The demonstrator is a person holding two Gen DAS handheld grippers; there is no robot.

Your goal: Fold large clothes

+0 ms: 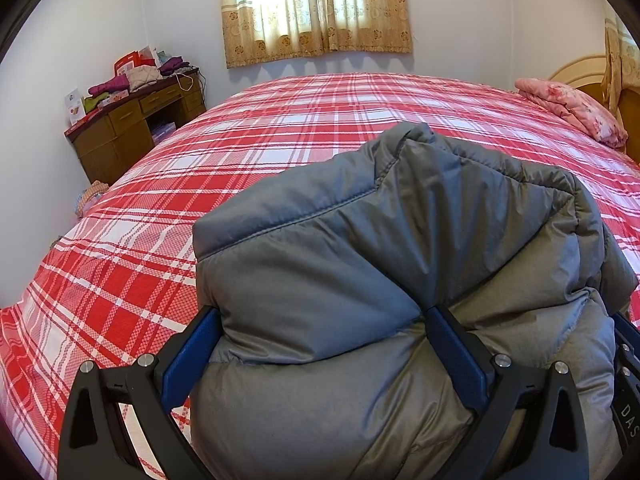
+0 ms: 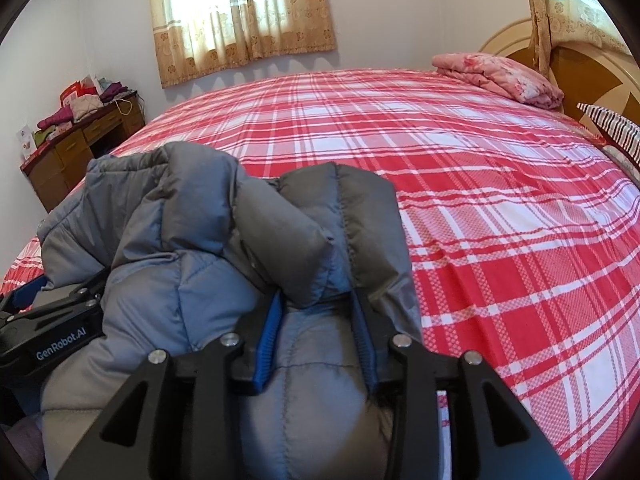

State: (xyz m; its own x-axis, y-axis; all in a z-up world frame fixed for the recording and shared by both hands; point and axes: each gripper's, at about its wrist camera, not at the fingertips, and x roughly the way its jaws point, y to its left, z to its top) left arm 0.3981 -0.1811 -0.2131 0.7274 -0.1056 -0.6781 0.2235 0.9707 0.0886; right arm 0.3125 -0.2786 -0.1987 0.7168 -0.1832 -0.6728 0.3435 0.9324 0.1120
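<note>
Your bed point(image 1: 280, 128) fills both views, spread with a red and white plaid sheet that reaches from the near edge to the far wall. On its near part lies the grey padded jacket point(image 1: 360, 248), bunched into a thick bundle that rises in front of both cameras.

Your left tool point(image 1: 322, 320) stands spread wide, with a fat fold of the jacket filling the gap; its blue pads point(image 1: 456, 352) press into the padding on either side, so it is pinching the bundle. Your right tool point(image 2: 318, 306) sits narrower, and the jacket swells up between its two fingers point(image 2: 268, 332); the fabric touches both pads, but you cannot tell from this view how firmly they bear on it.

A folded pink floral quilt point(image 2: 500, 76) lies at the far right of the bed, just beside the wooden headboard point(image 2: 592, 76). A beige patterned curtain point(image 1: 316, 8) hangs on the far wall. In the left corner, well apart from the jacket, a brown desk point(image 1: 136, 120) carries piles of folded clothes point(image 1: 116, 86).
</note>
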